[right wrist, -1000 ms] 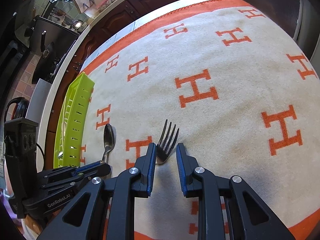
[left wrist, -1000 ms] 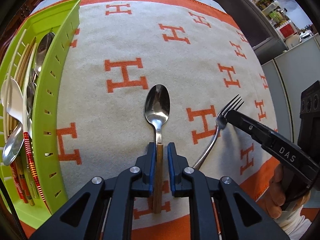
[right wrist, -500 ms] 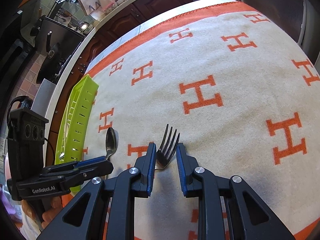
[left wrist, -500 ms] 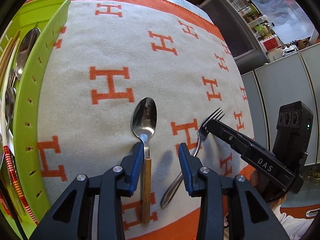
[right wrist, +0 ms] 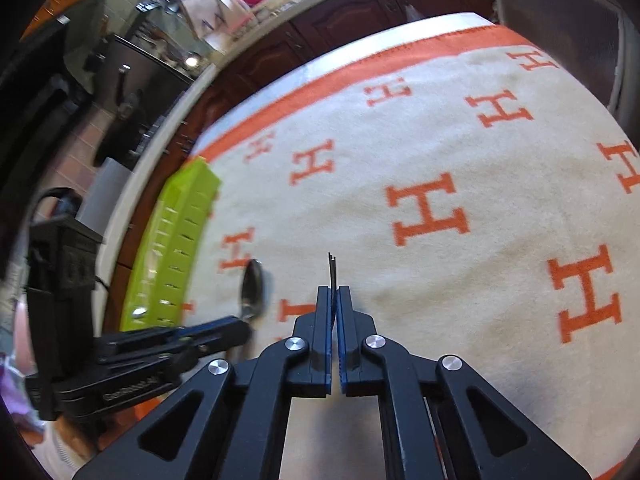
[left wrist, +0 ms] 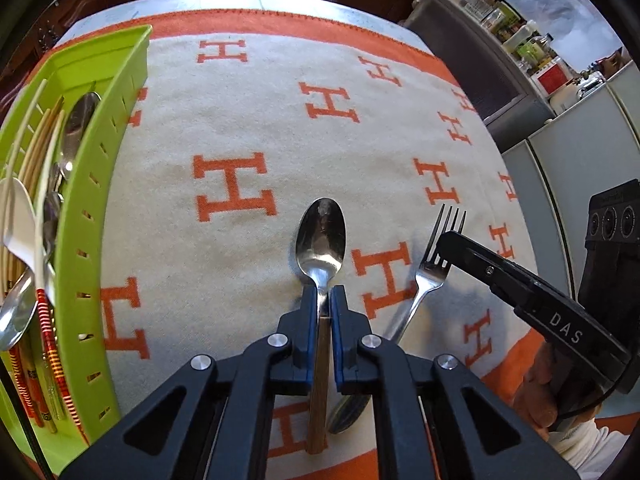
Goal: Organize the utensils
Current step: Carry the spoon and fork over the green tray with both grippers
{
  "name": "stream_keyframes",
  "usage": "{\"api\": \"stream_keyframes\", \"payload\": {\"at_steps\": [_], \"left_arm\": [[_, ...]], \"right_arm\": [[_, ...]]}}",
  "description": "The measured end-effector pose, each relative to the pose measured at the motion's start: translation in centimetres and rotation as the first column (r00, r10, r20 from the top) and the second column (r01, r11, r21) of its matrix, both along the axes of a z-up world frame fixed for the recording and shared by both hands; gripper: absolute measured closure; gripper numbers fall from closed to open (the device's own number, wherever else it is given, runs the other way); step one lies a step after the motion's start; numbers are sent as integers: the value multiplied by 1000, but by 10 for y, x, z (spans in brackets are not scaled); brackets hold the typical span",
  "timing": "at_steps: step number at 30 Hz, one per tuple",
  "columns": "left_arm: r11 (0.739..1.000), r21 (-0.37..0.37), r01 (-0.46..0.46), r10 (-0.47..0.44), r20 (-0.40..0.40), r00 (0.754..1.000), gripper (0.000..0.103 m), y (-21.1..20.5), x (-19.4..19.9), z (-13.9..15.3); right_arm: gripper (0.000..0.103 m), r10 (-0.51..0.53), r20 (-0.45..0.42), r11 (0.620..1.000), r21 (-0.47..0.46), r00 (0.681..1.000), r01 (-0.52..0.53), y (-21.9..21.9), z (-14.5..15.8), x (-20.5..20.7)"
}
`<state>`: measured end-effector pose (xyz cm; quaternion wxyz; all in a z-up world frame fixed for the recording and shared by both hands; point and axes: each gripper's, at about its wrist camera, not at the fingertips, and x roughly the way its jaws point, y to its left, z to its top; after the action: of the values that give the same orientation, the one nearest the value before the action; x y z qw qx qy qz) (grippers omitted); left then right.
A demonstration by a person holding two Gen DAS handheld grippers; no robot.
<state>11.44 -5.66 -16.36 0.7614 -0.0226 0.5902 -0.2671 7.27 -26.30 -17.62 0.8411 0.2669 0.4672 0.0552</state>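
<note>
Both tools newly clenched: left (left wrist: 323, 294) on spoon (left wrist: 321, 236), right (right wrist: 333, 294) on fork (right wrist: 331, 268); H-patterned blanket (left wrist: 240, 120).

Glossy metal spoon (left wrist: 321, 236), wooden handle

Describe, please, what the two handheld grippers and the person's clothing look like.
Both the left gripper and right gripper are black plastic with silver rivets and blue-padded fingers. The right one bears white "DAS" lettering and a black cable. A white sleeve covers the wrist.
</note>
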Motion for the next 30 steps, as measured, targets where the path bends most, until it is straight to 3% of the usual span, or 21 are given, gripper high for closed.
{"api": "stream_keyframes", "payload": {"at_steps": [11, 19, 24, 30], "left_arm": [[998, -32, -63, 64, 32, 997, 99, 35, -6, 36], [984, -8, -178, 177, 145, 973, 99, 102, -1, 86], [956, 60, -286, 270, 190, 944, 99, 145, 14, 78], [942, 103, -319, 297, 184, 937, 98, 162, 30, 51]], "right_arm": [[101, 57, 14, 997, 47, 998, -57, 18, 16, -4], [101, 151, 117, 983, 82, 982, -161, 47, 71, 7], [101, 223, 183, 970, 55, 957, -237, 91, 102, 39], [101, 325, 160, 945, -22, 932, -325, 159, 107, 90]]}}
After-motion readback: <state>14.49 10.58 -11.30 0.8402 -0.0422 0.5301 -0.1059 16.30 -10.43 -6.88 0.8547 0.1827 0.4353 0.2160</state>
